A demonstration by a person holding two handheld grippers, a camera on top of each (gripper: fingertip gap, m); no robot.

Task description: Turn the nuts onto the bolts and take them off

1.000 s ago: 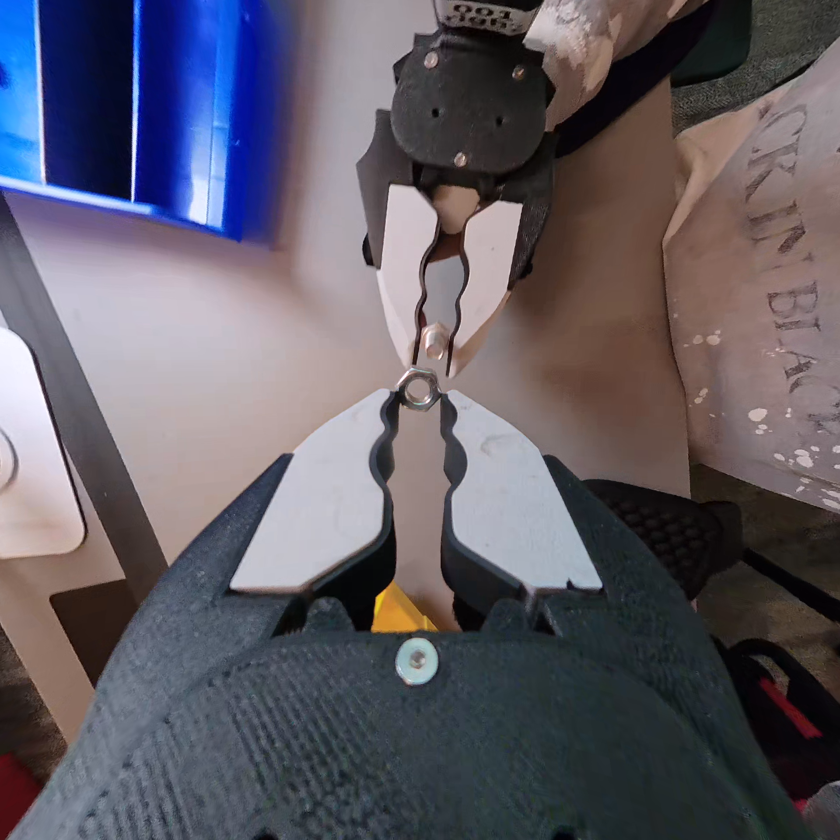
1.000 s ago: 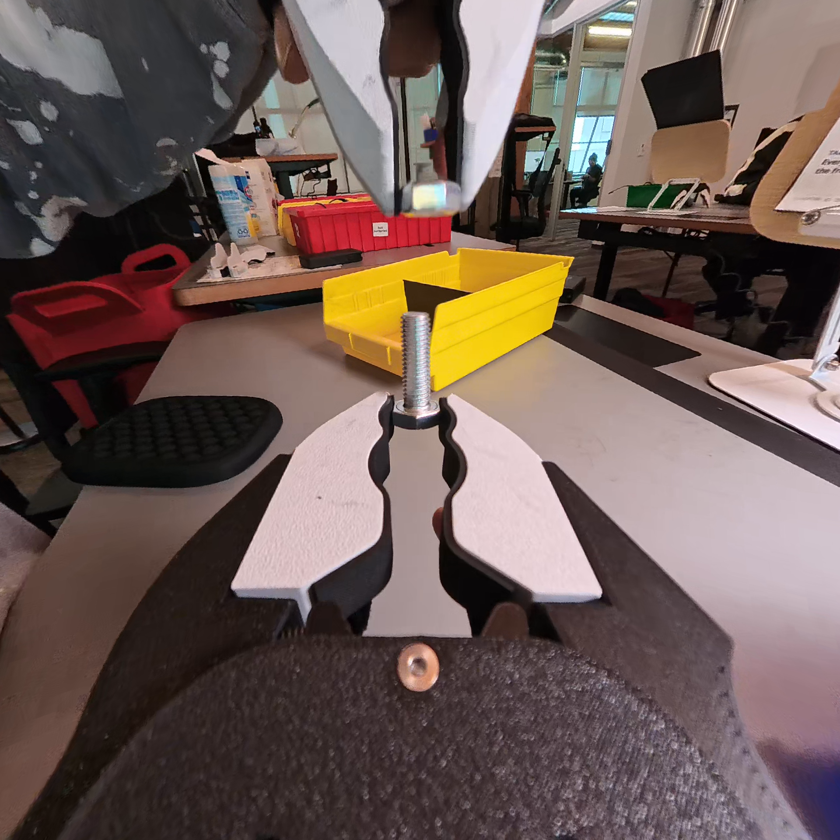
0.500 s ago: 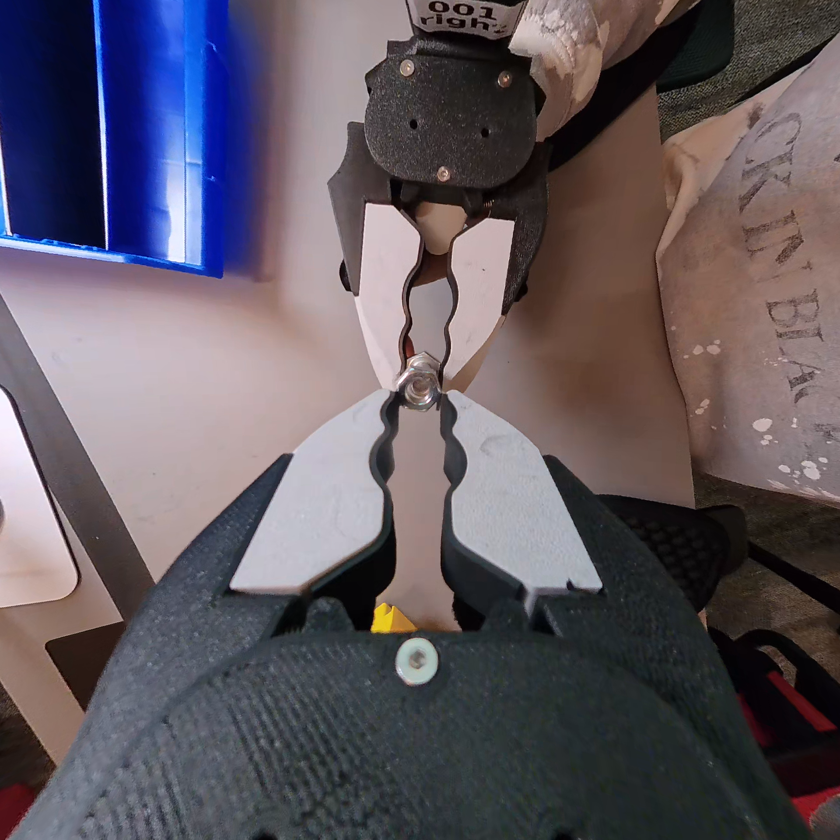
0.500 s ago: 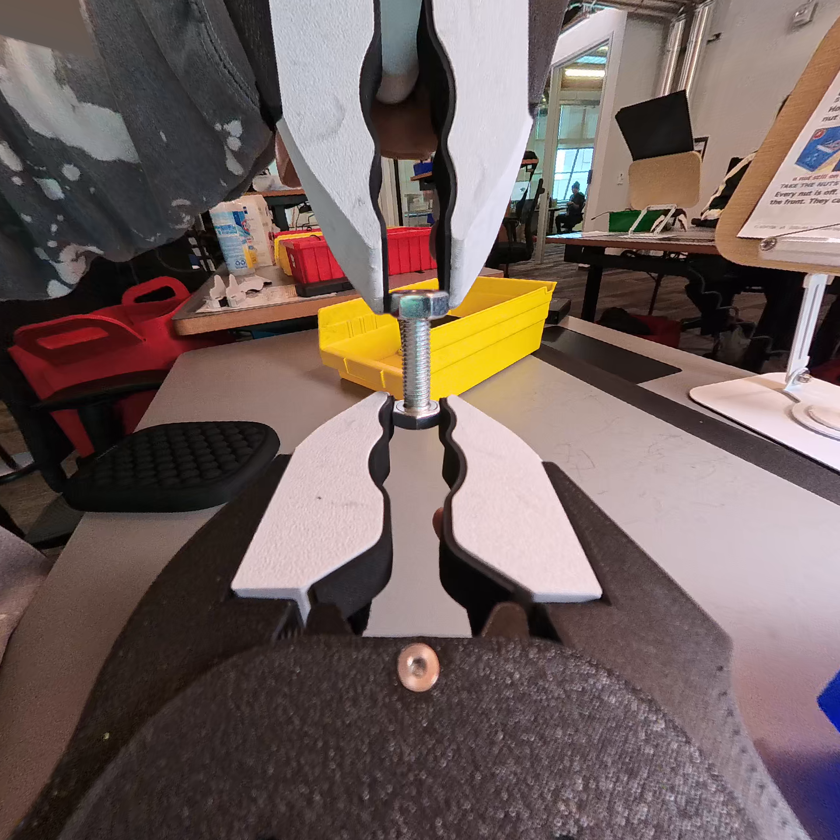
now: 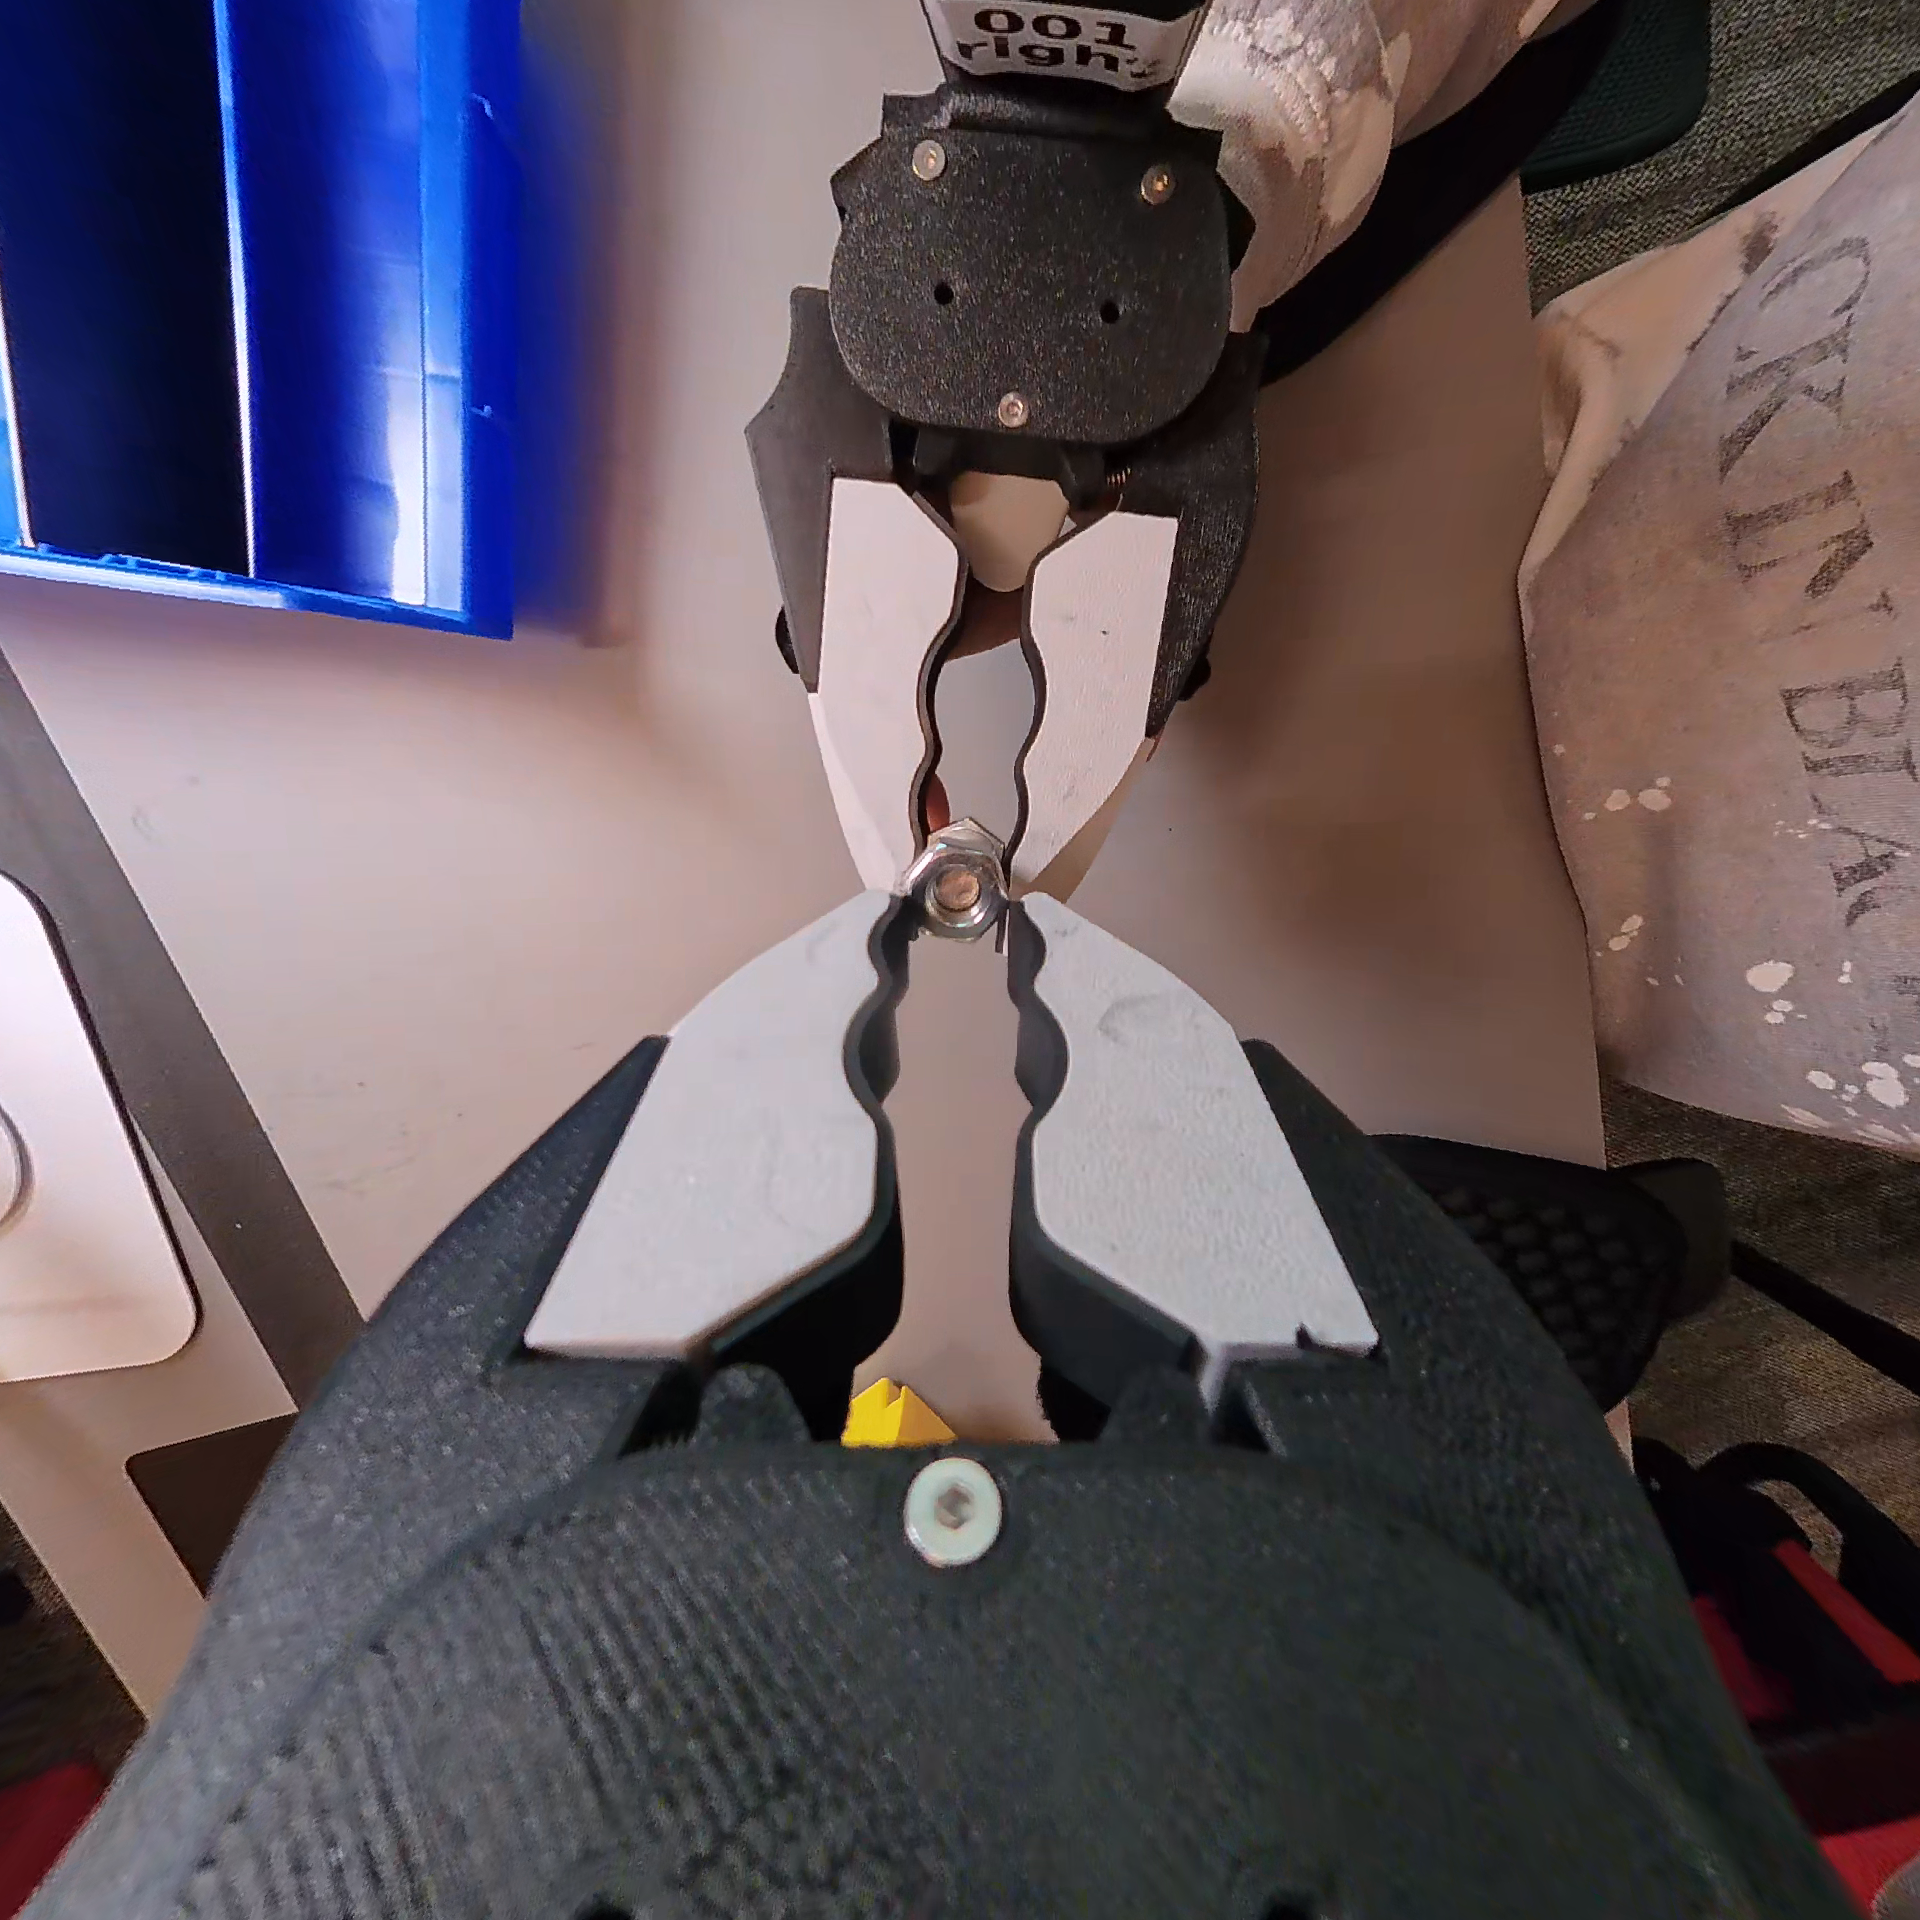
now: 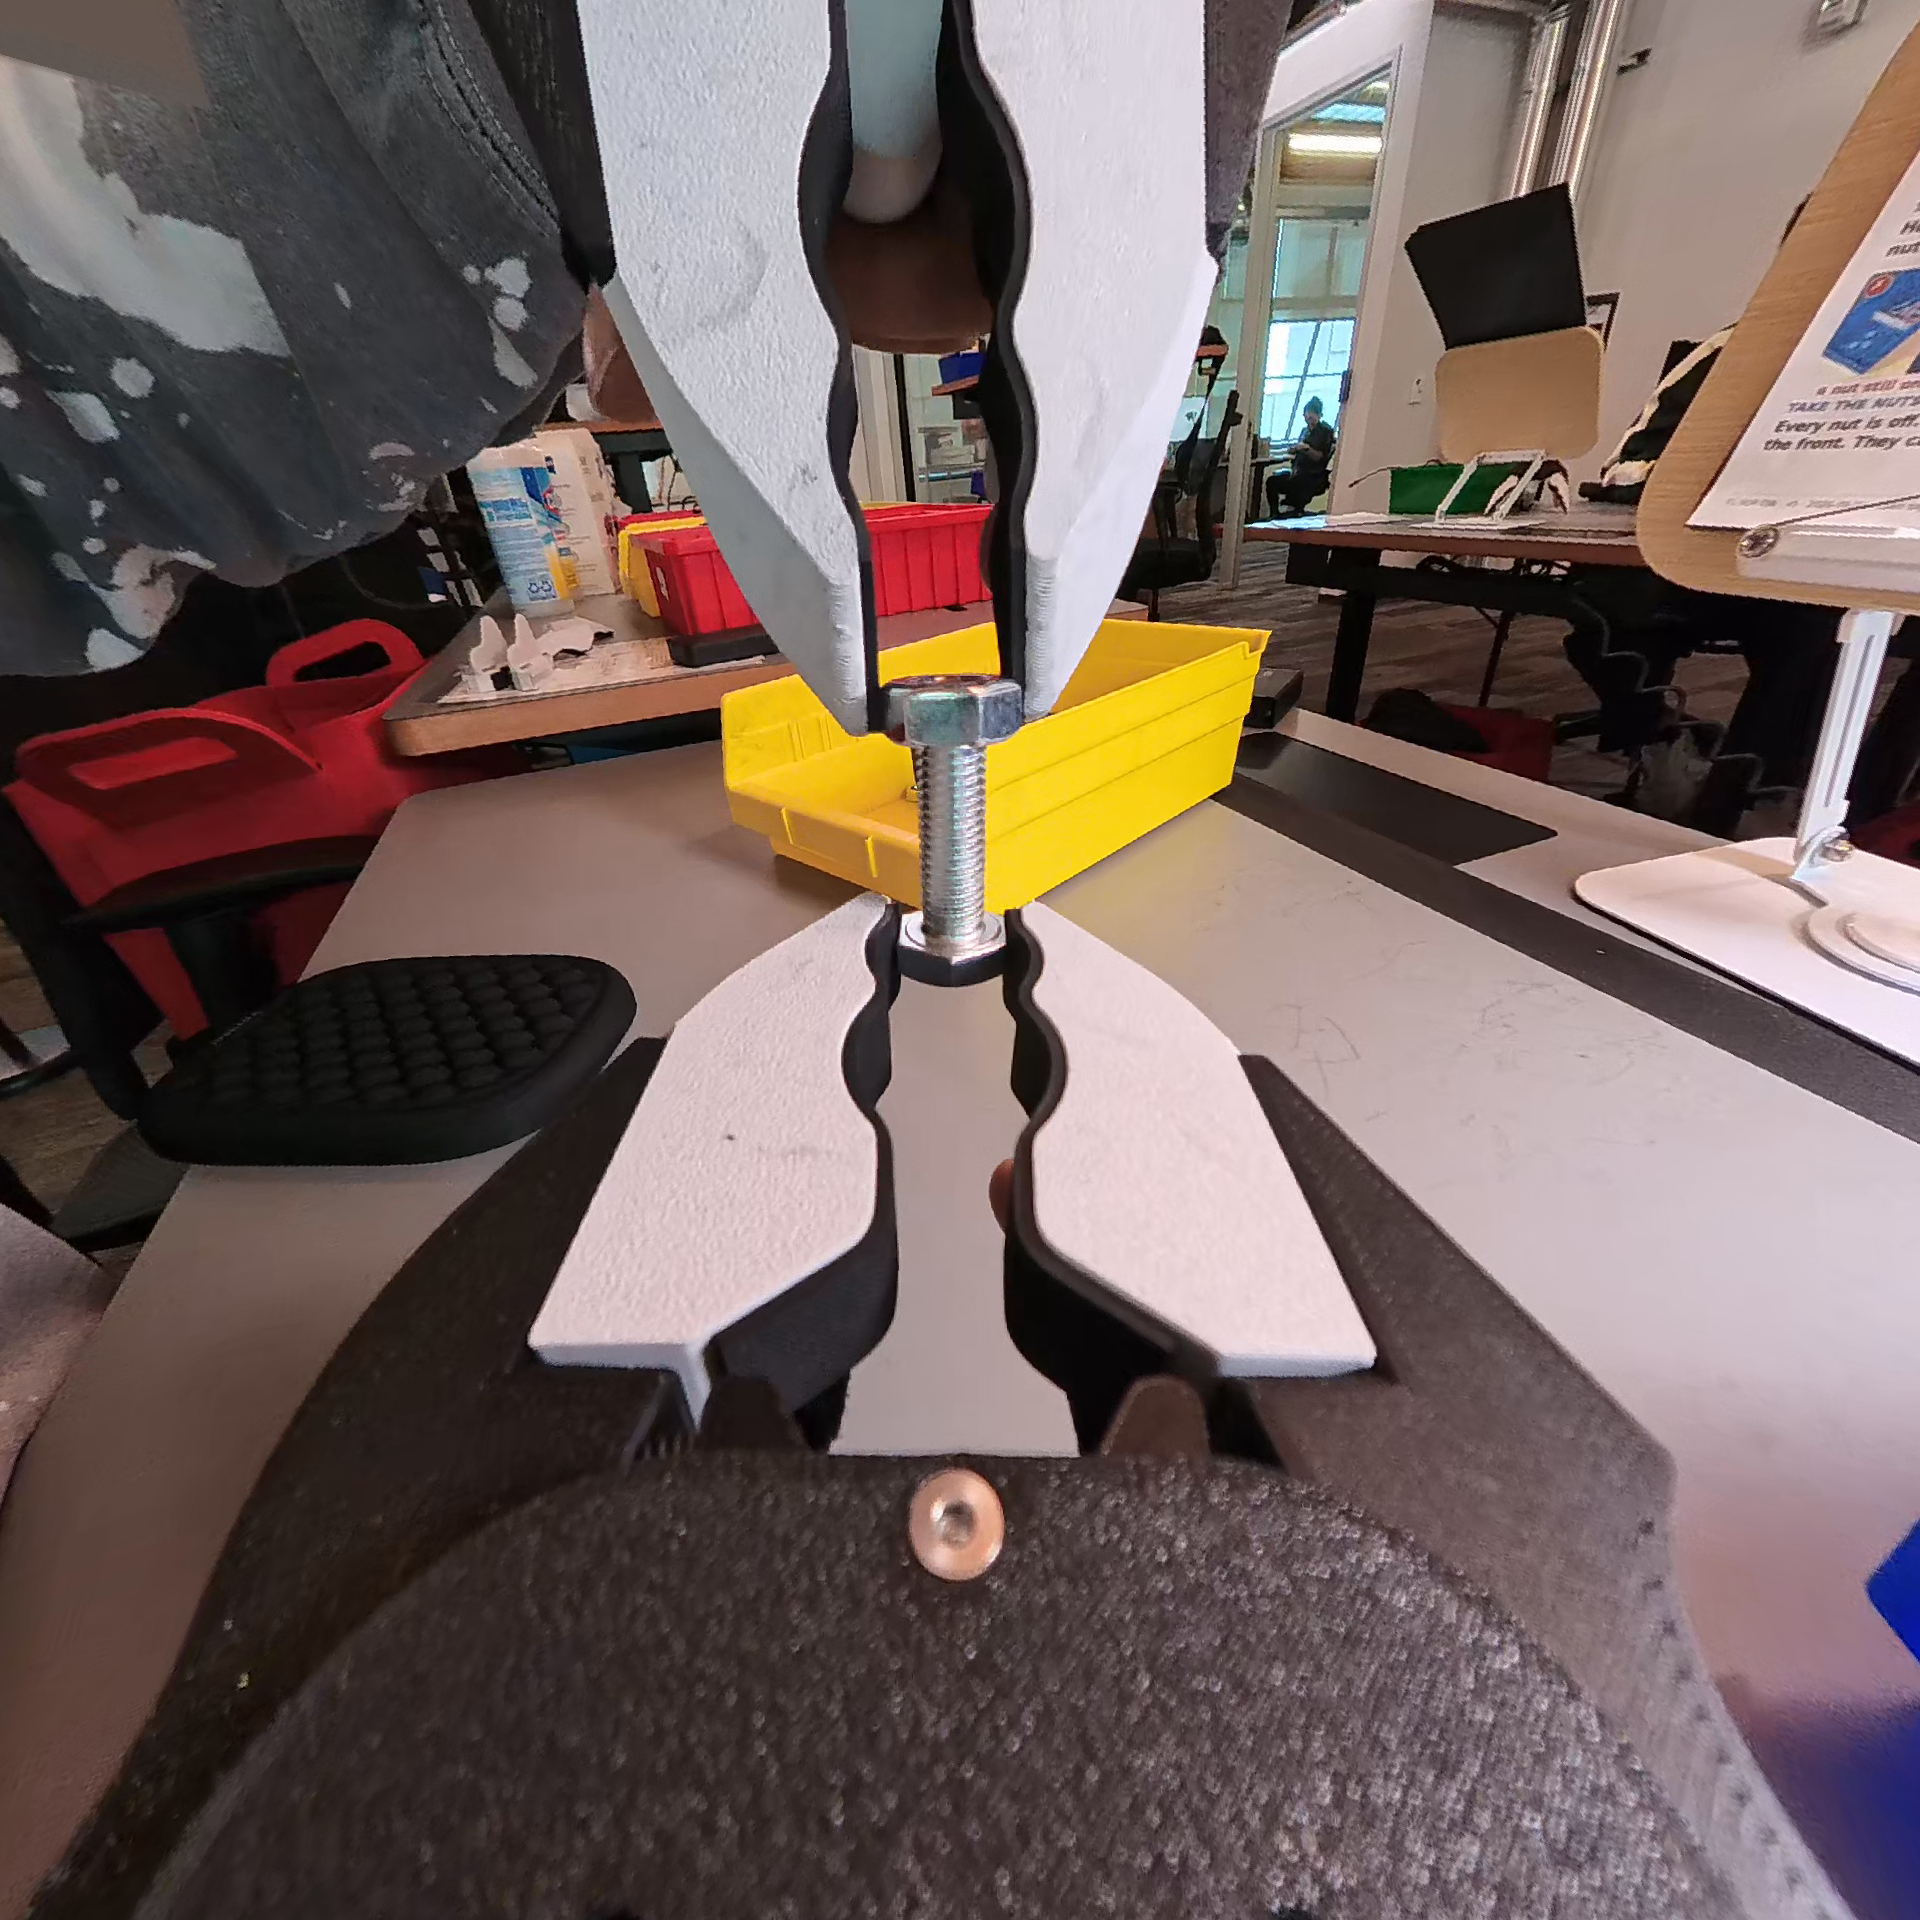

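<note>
place: open office-workshop | cues: rows of desks [image 6: 1455, 535] | parts bins [image 6: 1091, 769] | office chairs [image 6: 1174, 520]

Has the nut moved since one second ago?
Yes. In the right wrist view the nut, formerly clear above the bolt, now sits on its tip, lower against the yellow bin.

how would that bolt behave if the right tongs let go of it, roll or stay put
The bolt looks like rigid metal, probably heavy for its size. Its round threaded shank would likely roll in an arc, checked by the hex head. The nut, gripped by the left tongs, might hold it if the threads have caught.
</note>
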